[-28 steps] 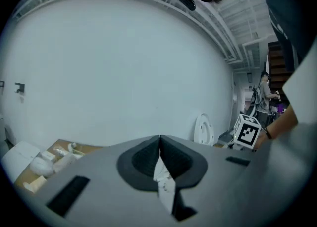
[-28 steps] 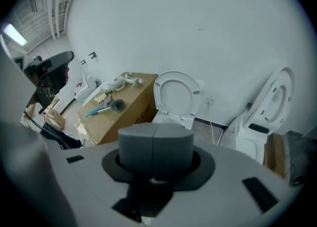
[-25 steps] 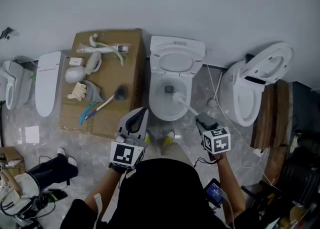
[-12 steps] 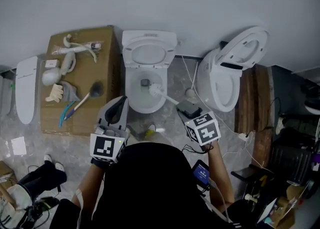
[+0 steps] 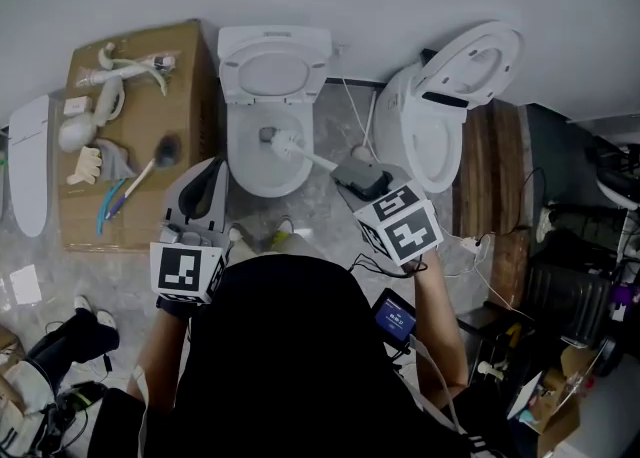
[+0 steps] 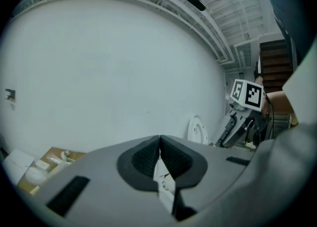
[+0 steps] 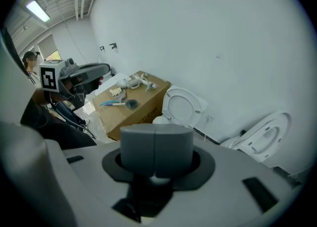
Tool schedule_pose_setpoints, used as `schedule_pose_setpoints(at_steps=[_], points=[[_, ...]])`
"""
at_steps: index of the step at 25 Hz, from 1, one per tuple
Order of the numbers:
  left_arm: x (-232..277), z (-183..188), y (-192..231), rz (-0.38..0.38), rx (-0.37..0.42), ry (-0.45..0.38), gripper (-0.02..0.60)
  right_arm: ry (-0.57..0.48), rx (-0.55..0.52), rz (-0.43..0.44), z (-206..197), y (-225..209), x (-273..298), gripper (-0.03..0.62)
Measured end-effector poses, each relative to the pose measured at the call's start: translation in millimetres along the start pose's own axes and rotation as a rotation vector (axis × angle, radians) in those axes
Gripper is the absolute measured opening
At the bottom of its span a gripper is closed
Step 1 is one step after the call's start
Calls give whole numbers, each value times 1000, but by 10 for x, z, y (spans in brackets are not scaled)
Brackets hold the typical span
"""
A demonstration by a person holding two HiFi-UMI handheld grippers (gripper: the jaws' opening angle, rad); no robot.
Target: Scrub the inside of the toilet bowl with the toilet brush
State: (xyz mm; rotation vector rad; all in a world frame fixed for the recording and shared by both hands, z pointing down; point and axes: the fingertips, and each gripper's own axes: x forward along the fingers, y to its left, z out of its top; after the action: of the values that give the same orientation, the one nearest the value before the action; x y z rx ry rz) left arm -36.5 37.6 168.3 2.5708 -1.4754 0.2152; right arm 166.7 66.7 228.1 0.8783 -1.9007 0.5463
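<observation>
One toilet brush, still inside toilet bowl

White toilet bowl and white toilet brush; brown cardboard box at nine o'clock; grey marbled floor.

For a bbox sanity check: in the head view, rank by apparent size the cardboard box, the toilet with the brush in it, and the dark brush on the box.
1. cardboard box, largest
2. toilet, somewhat smaller
3. dark brush, by far the smallest

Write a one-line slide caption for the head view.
Right tool holds the toilet brush angled into the open toilet bowl; left tool hangs shut near the cardboard box.
</observation>
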Motion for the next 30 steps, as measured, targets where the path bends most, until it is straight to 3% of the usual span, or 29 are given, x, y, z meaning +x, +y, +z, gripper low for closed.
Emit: schedule_pose_setpoints(at_steps=[30], points=[[-54, -15, -3, -11, 23, 16, 12, -34, -9, 2, 125, 142, -132, 149]])
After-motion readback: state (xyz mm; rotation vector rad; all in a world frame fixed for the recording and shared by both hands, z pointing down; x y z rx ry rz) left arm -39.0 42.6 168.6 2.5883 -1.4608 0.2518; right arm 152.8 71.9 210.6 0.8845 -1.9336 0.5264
